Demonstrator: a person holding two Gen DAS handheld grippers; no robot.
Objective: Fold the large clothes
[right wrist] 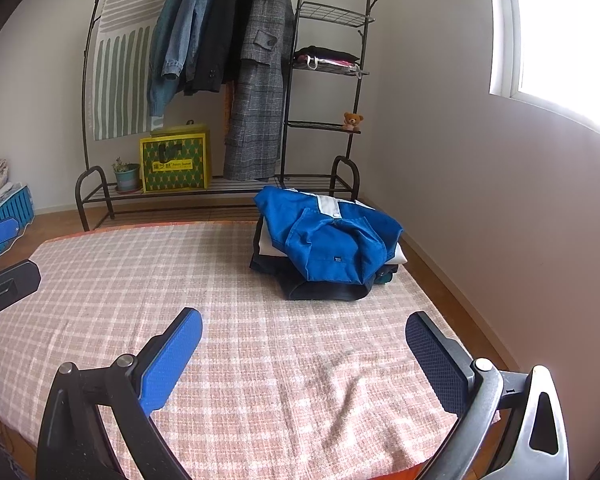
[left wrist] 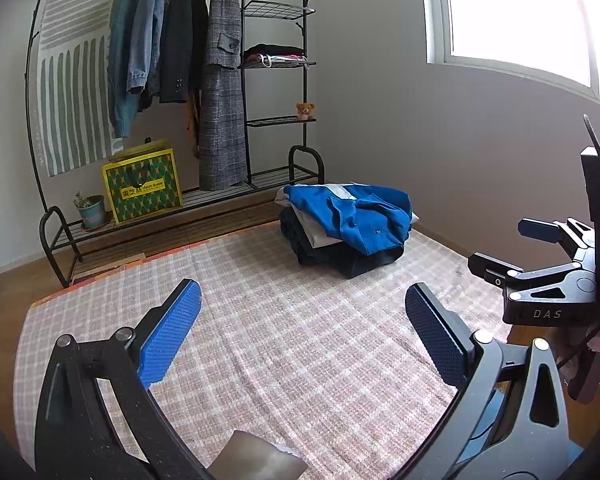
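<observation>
**Folded pile at the far right of the checked blanket, both grippers wide and empty**

A blue jacket (right wrist: 332, 240) with a white collar panel lies on top of a stack of folded clothes (right wrist: 320, 284), over a white garment and dark ones beneath. The stack sits on the pink-and-white checked blanket (right wrist: 140, 280), right of centre in both views and near the blanket's far edge.

The right gripper (right wrist: 304, 360) fills the lower part of its own view, jaws spread wide with nothing between the blue pads, above bare blanket. The left gripper (left wrist: 302, 340) shows the same in its view: jaws wide apart, holding nothing. In the left wrist view the right gripper (left wrist: 500, 248) also appears at the right edge, fingers parted.

Behind the blanket, in the upper left and centre of both frames, a black metal clothes rack (right wrist: 328, 16) carries denim jackets, a black coat and a grey checked coat (right wrist: 260, 80). Its bottom shelf holds a yellow and green bag (right wrist: 176, 166) and a small potted plant (right wrist: 126, 174); a small teddy bear (right wrist: 352, 120) sits on a side shelf. A bright window (right wrist: 560, 32) occupies the upper right.
</observation>
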